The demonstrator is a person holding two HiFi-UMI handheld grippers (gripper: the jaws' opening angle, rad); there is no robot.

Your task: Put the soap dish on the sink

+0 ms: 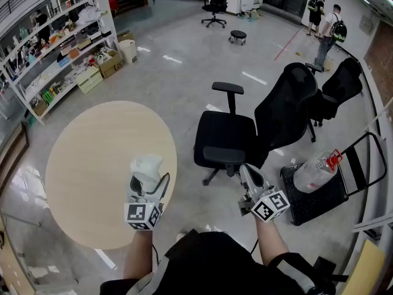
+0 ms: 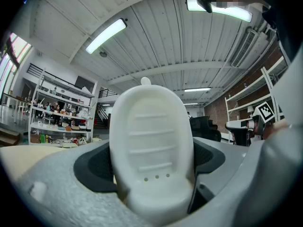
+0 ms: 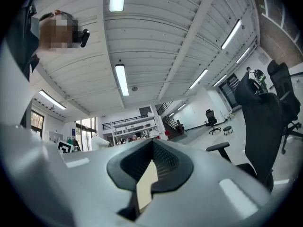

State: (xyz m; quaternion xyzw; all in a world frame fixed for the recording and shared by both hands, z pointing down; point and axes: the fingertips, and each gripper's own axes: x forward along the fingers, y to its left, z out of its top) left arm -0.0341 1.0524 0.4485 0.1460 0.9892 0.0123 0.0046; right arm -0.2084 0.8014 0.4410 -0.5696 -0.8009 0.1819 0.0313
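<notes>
A white oval soap dish [image 2: 150, 141] with ribs and small drain holes stands on edge between the jaws of my left gripper [image 2: 151, 174], whose dark pads press on its two sides. In the head view the soap dish [image 1: 146, 166] and my left gripper [image 1: 148, 184] hang over the near right edge of a round wooden table [image 1: 86, 165]. My right gripper [image 1: 248, 172] is held out to the right of the table, in front of a black office chair [image 1: 228, 139]; its jaws [image 3: 150, 162] are together with nothing in them. No sink is in view.
A second black chair [image 1: 334, 91] stands behind the first. A black cart [image 1: 319, 192] at the right carries a large clear water bottle [image 1: 316, 168]. Storage shelves [image 1: 58, 35] line the far left wall. Two people [image 1: 325, 23] stand at the far right.
</notes>
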